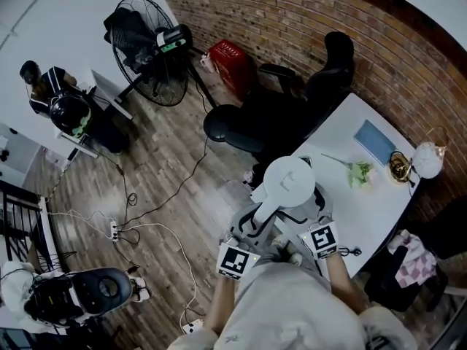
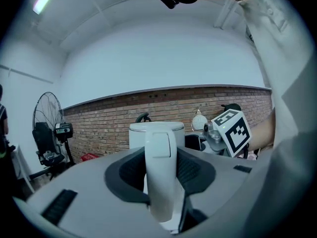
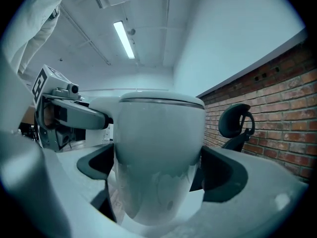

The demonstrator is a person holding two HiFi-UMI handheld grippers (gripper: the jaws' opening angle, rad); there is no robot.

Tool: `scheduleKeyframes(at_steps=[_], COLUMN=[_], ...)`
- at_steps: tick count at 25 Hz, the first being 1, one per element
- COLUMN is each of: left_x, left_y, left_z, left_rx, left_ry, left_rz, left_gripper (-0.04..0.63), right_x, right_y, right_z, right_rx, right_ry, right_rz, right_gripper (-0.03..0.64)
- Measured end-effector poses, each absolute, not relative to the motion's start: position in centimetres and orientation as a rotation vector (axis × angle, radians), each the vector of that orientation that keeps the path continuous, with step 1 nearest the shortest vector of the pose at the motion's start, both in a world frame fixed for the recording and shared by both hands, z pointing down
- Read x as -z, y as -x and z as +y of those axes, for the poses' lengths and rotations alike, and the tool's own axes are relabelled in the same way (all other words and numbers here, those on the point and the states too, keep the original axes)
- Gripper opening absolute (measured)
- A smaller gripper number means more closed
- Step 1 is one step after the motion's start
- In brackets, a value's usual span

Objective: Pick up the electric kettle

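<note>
The white electric kettle point(image 1: 290, 182) hangs in the air off the near end of the white table point(image 1: 365, 210), held from both sides. My left gripper point(image 1: 260, 216) is shut on its handle, and in the left gripper view the handle point(image 2: 161, 172) stands upright between the dark pads of that gripper point(image 2: 161, 178). My right gripper point(image 1: 312, 201) is shut on the kettle's body, which fills the right gripper view point(image 3: 158, 148) between its jaws point(image 3: 158, 177). The right gripper's marker cube point(image 2: 232, 131) shows beyond the kettle in the left gripper view. The left gripper point(image 3: 69, 115) shows at the left of the right gripper view.
A blue pad point(image 1: 374, 141), a green sprig point(image 1: 359, 172), a gold dish point(image 1: 399, 168) and a glass teapot point(image 1: 428, 159) lie on the table. A black office chair point(image 1: 292, 100) stands by it. A fan point(image 1: 149, 49), red box point(image 1: 230, 57) and cables point(image 1: 113, 228) occupy the wooden floor.
</note>
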State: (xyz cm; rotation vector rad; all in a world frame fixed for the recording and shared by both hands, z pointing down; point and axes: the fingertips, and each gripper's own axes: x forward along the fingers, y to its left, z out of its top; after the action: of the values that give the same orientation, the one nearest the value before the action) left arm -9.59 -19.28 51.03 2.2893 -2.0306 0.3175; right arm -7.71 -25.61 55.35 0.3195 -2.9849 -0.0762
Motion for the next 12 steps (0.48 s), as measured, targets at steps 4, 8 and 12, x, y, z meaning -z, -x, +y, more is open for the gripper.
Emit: scheduleKeyframes(at_steps=[4, 8, 12], left_x=[-50.9, -50.5, -50.2], left_y=[11.5, 13.1, 14.6], left_z=[-17.7, -16.4, -15.1], left_rx=[-0.311, -0.304, -0.302], left_ry=[-2.224, -2.163, -2.12], left_rz=[-2.096, -2.151, -2.196], left_gripper=[0.144, 0.144, 0.144], right_x=[-55.1, -54.8, -54.5], right_y=[10.0, 12.0, 13.8], right_z=[-24.2, -22.8, -21.5], right_rx=[0.096, 0.09, 0.046], right_ry=[-0.221, -0.139, -0.087], right_rz=[-2.997, -3.001, -2.998], right_gripper=[0.546, 0.546, 0.546])
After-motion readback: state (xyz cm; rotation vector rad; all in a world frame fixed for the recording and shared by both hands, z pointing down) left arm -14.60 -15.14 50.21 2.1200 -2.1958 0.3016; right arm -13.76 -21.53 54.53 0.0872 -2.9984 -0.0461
